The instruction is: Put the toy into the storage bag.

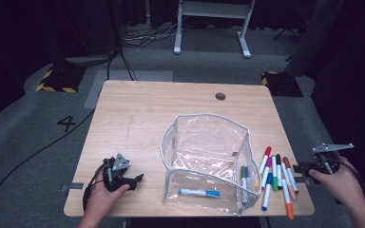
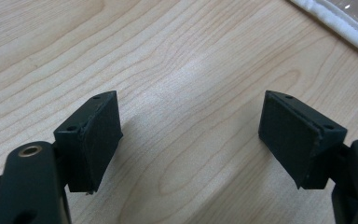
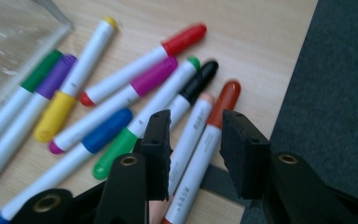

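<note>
The right tool [image 3: 193,149] hangs over the loose markers at the right edge of the tabletop [image 1: 161,104], its jaws partly open and straddling two of them: the brown-capped marker [image 3: 209,140] and the pale peach-capped marker [image 3: 191,135] lying touching beside it. Neither pad presses on a barrel yet, so nothing is held. The view from this tool is slightly blurred.

The left tool [image 2: 189,135] rests near the front left corner, jaws spread wide over bare wood, empty. The white-trimmed rim of the clear zip pouch [image 1: 204,156] sits just beyond it. The pouch stands open near the front edge, with a blue marker [image 1: 198,192] lying on its floor and a green marker [image 1: 243,183] and a purple one against its right wall.

The main risk is a double pick. With two barrels between the jaws, closing here would likely pinch both, and one could slip out on the lift and roll off the right edge, which is very near. The markers lie packed side by side, so a pad coming down between them may nudge the black marker [image 3: 193,88] or the green-capped marker [image 3: 144,126] and scatter the row. The pouch is limp plastic and unsteadied, so a careless drop against its rim could fold the wall inward.
</note>
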